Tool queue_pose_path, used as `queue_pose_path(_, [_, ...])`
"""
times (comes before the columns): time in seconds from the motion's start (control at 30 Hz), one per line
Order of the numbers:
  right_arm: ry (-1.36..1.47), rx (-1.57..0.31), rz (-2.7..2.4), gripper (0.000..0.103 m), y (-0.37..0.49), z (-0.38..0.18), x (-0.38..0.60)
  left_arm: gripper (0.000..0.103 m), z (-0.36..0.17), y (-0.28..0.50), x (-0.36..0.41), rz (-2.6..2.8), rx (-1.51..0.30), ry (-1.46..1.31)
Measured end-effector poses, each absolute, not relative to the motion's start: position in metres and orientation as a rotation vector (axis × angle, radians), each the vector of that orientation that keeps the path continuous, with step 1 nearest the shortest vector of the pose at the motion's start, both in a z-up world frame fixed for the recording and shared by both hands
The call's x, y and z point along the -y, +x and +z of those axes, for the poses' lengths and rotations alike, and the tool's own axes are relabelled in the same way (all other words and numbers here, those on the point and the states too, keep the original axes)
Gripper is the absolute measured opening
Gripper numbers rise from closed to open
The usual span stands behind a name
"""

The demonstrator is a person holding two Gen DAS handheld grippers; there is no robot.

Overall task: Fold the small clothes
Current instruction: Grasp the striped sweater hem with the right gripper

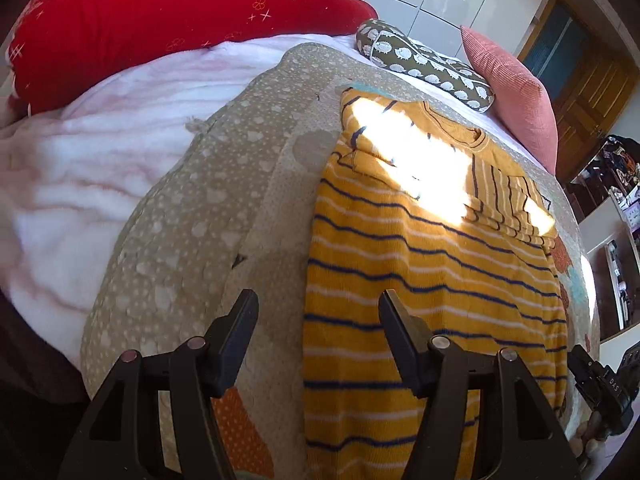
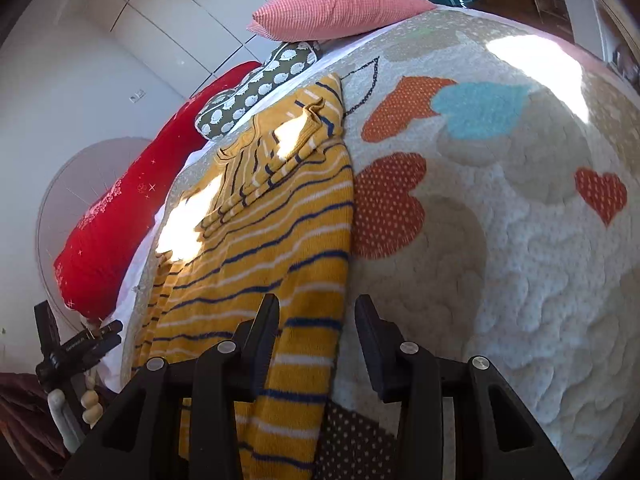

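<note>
Left wrist view: left gripper (image 1: pixel 318 312) spread wide, gripping nothing. Below its right-hand finger, the near left edge of the mustard-yellow knit sweater with navy and white stripes (image 1: pixel 432 264), lying flat with sleeves folded in across the chest, running ahead and to the right. Under the left-hand finger, only the beige quilted blanket with pale dots (image 1: pixel 188 216). Far ahead, a long red bolster (image 1: pixel 160 24); ahead right, an olive hedgehog-print cushion (image 1: pixel 424 64) and a pink ribbed pillow (image 1: pixel 516 92).

Right wrist view: right gripper (image 2: pixel 317 320) likewise parted, holding nothing. Sweater's right edge (image 2: pixel 256 240) under the left-hand finger, stretching ahead and left. Right of the fingers, quilt with orange hearts (image 2: pixel 386 204).
</note>
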State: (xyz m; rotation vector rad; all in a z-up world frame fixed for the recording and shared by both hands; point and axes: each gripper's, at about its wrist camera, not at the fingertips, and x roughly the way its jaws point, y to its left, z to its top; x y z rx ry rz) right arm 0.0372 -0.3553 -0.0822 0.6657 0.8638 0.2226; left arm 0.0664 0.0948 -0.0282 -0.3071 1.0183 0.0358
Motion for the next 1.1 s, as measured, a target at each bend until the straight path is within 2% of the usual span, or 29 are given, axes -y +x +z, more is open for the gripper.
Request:
queue_pose_path(0.4, [0.665, -0.871, 0.225, 0.047, -0.011, -0.085, 0.34, 0.062, -0.058, 0.015, -0.068, -0.069, -1.084, -0.31])
queue_pose_path(0.47, [0.661, -0.87, 0.23, 0.048, -0.02, -0.084, 0.336, 0.065, -0.061, 0.008, -0.065, -0.104, -1.09, -0.326])
queue_pose_path(0.63, [0.659, -0.875, 0.244, 0.049, -0.039, -0.085, 0.326, 0.082, -0.066, -0.007, -0.059, -0.168, -1.047, -0.368])
queue_pose_path(0.77, [0.656, -0.911, 0.289, 0.049, -0.05, -0.092, 0.311, 0.084, -0.069, -0.012, -0.049, -0.183, -1.04, -0.329])
queue_pose_path(0.8, [0.647, -0.923, 0.301, 0.049, -0.05, -0.095, 0.306, 0.081, -0.069, -0.012, -0.046, -0.178, -1.046, -0.309])
queue_pose_path(0.83, [0.633, -0.932, 0.306, 0.049, -0.05, -0.098, 0.302, 0.059, -0.069, -0.011, -0.043, -0.165, -1.053, -0.29])
queue_pose_path(0.87, [0.617, -0.933, 0.303, 0.049, -0.049, -0.1, 0.299, 0.045, -0.069, -0.01, -0.041, -0.151, -1.061, -0.27])
queue_pose_path(0.9, [0.605, -0.93, 0.302, 0.049, -0.047, -0.1, 0.296, 0.015, -0.069, -0.008, -0.04, -0.153, -1.075, -0.263])
queue_pose_path(1.0, [0.596, -0.931, 0.309, 0.049, -0.043, -0.099, 0.295, 0.014, -0.064, -0.011, -0.05, -0.194, -1.072, -0.345])
queue_pose_path(1.07, [0.578, -0.927, 0.315, 0.033, -0.045, -0.097, 0.295, 0.013, -0.055, -0.016, -0.058, -0.195, -1.05, -0.374])
queue_pose_path(1.1, [0.571, -0.926, 0.317, 0.019, -0.045, -0.095, 0.295, 0.013, -0.05, -0.018, -0.063, -0.197, -1.039, -0.39])
